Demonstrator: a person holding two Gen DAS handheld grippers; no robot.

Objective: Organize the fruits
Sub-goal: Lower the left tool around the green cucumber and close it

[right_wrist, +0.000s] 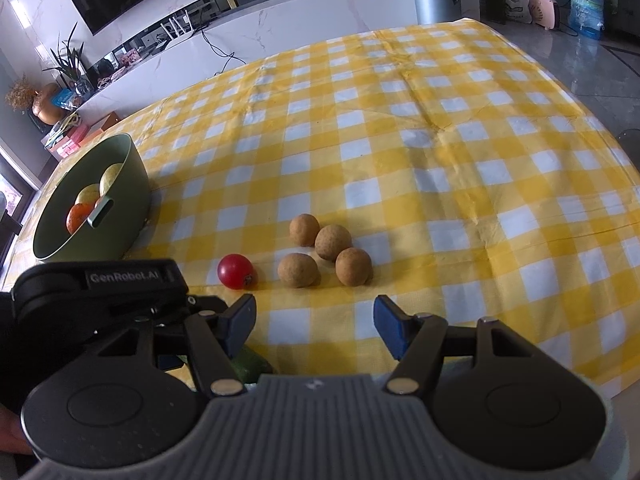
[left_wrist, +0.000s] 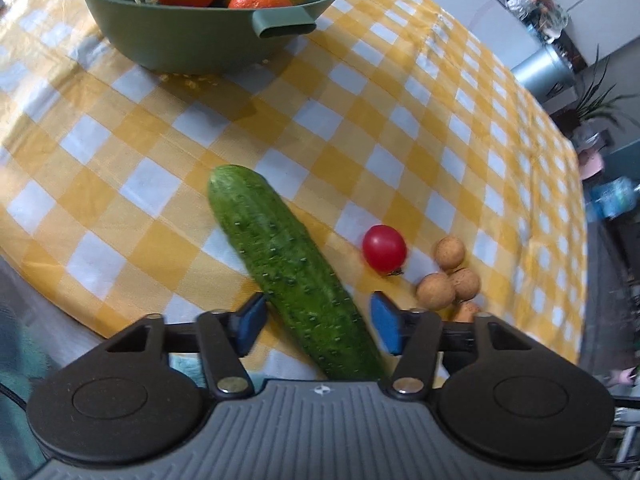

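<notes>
A green cucumber (left_wrist: 280,264) lies on the yellow checked tablecloth (left_wrist: 120,140), its near end between the blue pads of my open left gripper (left_wrist: 316,326); the pads do not clearly touch it. A red cherry tomato (left_wrist: 384,247) and several small brown longans (left_wrist: 450,276) lie to its right. A green bowl (left_wrist: 180,40) at the far left holds oranges and pears. My right gripper (right_wrist: 314,330) is open and empty, just short of the longans (right_wrist: 324,256) and the tomato (right_wrist: 236,271). The bowl (right_wrist: 120,208) also shows at the left there, and a bit of the cucumber (right_wrist: 250,364).
The left gripper's black body (right_wrist: 100,292) sits close to the left of my right gripper. Small crumbs (left_wrist: 192,80) lie by the bowl. The table's right edge (right_wrist: 600,160) drops to the floor. A counter (right_wrist: 320,12) with a grey bin stands behind.
</notes>
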